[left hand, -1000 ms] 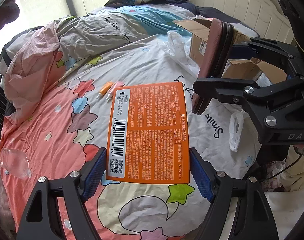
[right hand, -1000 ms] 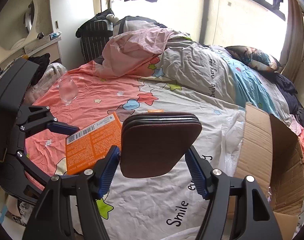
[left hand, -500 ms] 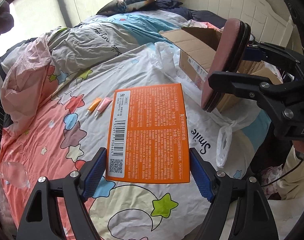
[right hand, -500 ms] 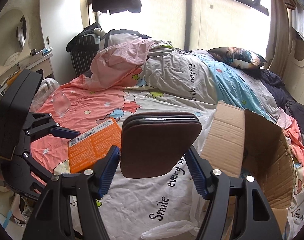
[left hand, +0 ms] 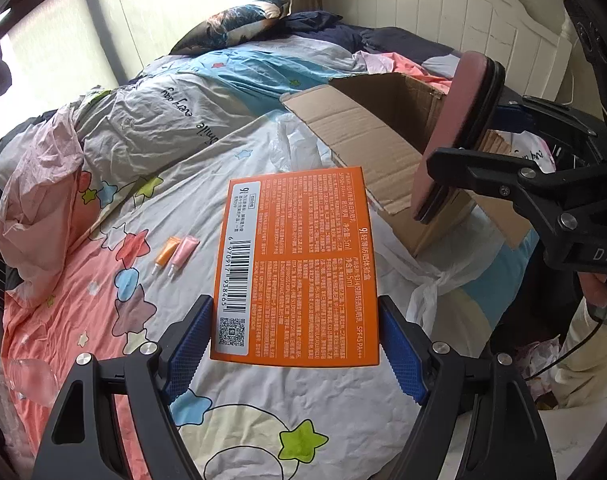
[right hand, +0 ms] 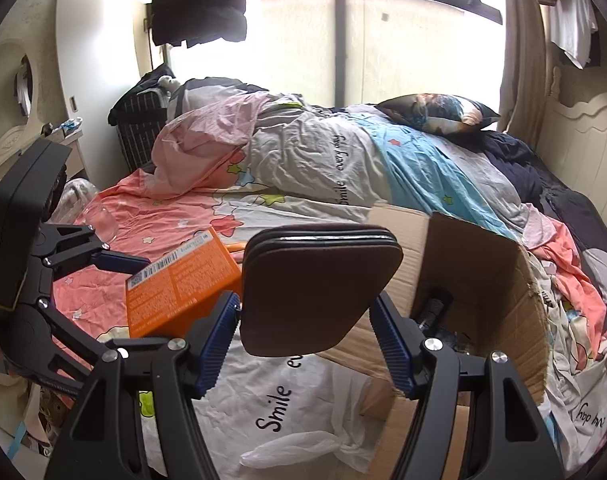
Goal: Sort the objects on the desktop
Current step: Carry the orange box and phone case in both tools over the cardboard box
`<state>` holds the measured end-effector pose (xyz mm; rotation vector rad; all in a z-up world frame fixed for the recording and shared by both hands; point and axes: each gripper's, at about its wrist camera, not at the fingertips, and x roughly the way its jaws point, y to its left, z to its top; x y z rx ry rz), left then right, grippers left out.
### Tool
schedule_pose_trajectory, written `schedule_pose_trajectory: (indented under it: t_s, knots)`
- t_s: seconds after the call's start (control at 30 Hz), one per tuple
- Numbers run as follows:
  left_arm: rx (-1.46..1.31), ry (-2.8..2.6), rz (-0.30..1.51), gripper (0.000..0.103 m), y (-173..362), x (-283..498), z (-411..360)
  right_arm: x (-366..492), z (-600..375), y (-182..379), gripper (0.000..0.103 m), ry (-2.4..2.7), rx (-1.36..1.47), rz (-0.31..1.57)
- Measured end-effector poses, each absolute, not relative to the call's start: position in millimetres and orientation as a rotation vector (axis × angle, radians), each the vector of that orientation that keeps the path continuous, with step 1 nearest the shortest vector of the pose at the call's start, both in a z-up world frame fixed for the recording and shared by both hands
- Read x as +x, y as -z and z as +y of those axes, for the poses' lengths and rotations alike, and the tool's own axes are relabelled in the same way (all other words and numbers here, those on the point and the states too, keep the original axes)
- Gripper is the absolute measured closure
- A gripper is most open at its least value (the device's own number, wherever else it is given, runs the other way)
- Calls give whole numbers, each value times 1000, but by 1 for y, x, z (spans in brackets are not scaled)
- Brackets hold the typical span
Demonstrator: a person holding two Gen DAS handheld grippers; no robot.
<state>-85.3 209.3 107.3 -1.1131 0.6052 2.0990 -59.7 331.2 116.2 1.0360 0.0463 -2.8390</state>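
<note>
An orange box [left hand: 297, 268] is pinched flat between the blue pads of the left gripper [left hand: 295, 344] and is held above the patterned bedsheet [left hand: 115, 308], with its barcode side turned up. A brown case [right hand: 319, 292] is clamped between the pads of the right gripper [right hand: 307, 344] and is held just beside the near wall of an open cardboard box [right hand: 483, 280], which is seen to the right on the bed. Two small tubes [left hand: 175, 254], one orange and one pink, are left lying side by side on the sheet, to the left of the orange box. A white plastic bag [right hand: 303, 446] is seen near the cardboard box.
</note>
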Motion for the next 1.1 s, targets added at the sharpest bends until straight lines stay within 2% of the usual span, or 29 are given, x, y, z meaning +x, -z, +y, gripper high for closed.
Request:
schedule_pose_trajectory:
  t_s: [0.6, 1.1]
  knots:
    - [-1048, -1999, 611, 22, -120, -79, 287, -41, 415, -112, 40, 2964, 1086, -70]
    - [-1034, -1914, 606, 22, -109, -74, 336, -37, 458, -95, 40, 2997, 1152, -152]
